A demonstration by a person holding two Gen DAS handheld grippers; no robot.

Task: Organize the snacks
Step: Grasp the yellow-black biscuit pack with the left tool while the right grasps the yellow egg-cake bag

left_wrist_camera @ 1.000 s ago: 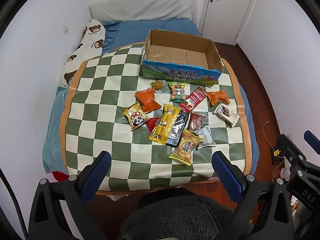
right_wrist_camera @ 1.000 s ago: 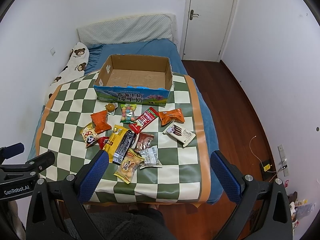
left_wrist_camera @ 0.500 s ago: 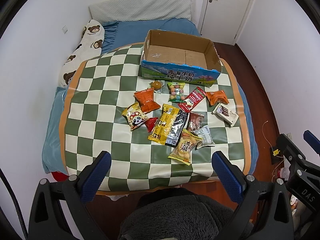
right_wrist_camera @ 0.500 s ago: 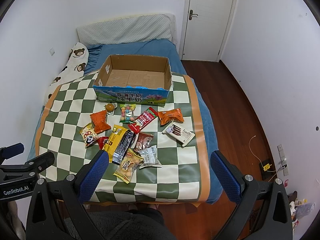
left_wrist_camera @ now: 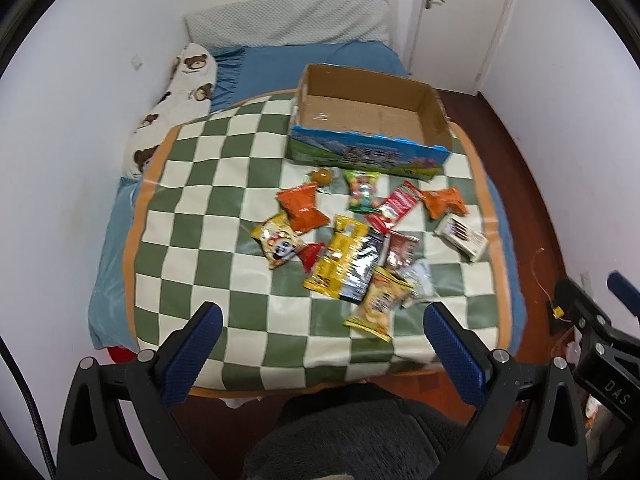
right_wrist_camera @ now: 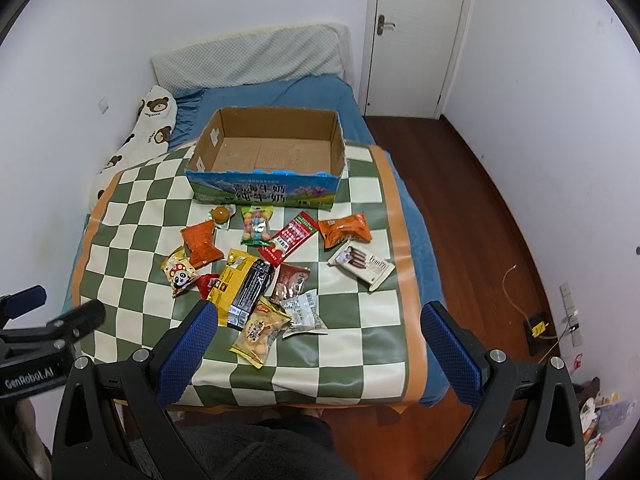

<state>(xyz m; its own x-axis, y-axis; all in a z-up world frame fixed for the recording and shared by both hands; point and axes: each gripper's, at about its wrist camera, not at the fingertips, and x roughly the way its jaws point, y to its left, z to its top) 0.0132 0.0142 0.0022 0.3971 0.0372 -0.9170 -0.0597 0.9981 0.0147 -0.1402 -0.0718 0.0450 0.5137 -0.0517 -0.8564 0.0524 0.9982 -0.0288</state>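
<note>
Both tongs, left gripper [left_wrist_camera: 320, 316] and right gripper [right_wrist_camera: 318, 306], have edged closer, jaws wide and empty, above scattered foil snack packets [right_wrist_camera: 256, 276]; the open cardboard box [right_wrist_camera: 272, 152] remains unfilled.

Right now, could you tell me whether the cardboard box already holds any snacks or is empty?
Empty. The cardboard box shows only its bare brown floor in both views, and every snack packet lies on the checked cloth outside it.
</note>
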